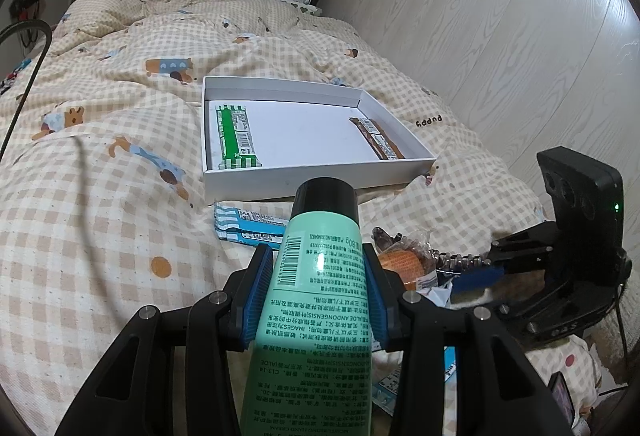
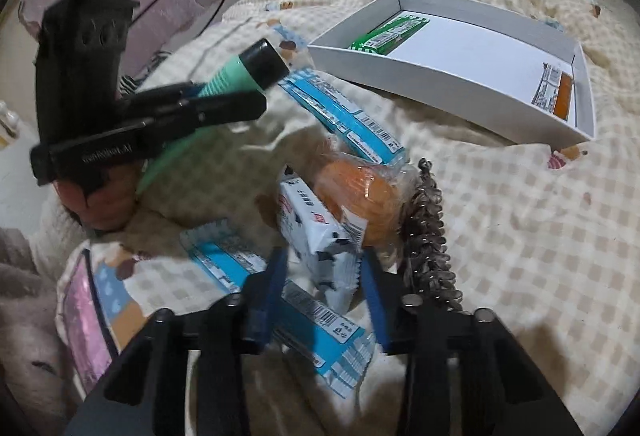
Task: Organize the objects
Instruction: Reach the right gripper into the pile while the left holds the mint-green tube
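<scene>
Light: I see dim, cool indoor light; bright sheen on the wall
Glare: white spot on the tube
Blur: my right view smears near the milk carton; left view sharp
Edges: both views bend; corners black

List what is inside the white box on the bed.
The white box holds a green snack bar along one side wall and a brown-orange snack bar along the opposite wall. The floor between them is bare. The near wall hides a strip of floor behind it.
</scene>
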The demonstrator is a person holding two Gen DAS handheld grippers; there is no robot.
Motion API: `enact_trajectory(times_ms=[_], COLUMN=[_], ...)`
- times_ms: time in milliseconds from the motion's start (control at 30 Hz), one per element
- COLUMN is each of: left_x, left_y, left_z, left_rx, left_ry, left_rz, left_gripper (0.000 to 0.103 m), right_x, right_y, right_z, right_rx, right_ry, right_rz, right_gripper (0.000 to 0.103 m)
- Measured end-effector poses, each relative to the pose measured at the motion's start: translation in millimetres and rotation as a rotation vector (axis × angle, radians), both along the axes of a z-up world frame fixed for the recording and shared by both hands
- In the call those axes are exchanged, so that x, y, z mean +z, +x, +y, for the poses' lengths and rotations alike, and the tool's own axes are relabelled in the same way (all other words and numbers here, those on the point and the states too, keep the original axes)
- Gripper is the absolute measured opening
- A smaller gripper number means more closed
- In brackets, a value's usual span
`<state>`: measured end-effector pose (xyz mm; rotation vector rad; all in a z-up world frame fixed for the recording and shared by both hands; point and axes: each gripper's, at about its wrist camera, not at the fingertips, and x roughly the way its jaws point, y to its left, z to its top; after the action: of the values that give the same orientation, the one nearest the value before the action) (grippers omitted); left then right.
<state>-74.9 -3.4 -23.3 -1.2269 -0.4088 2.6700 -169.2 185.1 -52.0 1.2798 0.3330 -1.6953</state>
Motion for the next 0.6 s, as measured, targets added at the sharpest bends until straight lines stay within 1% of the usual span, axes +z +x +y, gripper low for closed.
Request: enact_trajectory(times_ms=[67,133,367,400,467,533,600], left_x=[0,0,0,0,0,0,0], left_y=[0,0,0,0,0,0,0], left_z=[0,-1,-1,-1,-1,-1,-1], left_rx=[-0.001,0.000,-0.001,0.000,0.000,-0.001,-0.001], left_ry=[0.000,0.000,0.001,0.000,0.001,0.000,0.000], left_rz=[0.002,0.002,0.002,0.001,0.002,0.002,0.002], left_gripper=[0.047,0.047,0.047,0.047,0.047,0.047,0.047], right_x=[4,9,28,31,39,43,44], right_y=[-2,-4,-8,-8,-9,-10,-11], right_z=[5,9,19,21,27,31,32], right_rx=[-0.011,-0.020,-0.060,-0.066,-0.076,-0.088,-0.090], right_ry=[-0.029,-0.059,-0.128,-0.138,-0.156,-0.158,-0.163], right_rz=[0.004,-0.006,0.004,0.006,0.004,0.021,0.023], right_gripper=[0.022,0.018,0.016,0.008,0.008,0.008,0.007])
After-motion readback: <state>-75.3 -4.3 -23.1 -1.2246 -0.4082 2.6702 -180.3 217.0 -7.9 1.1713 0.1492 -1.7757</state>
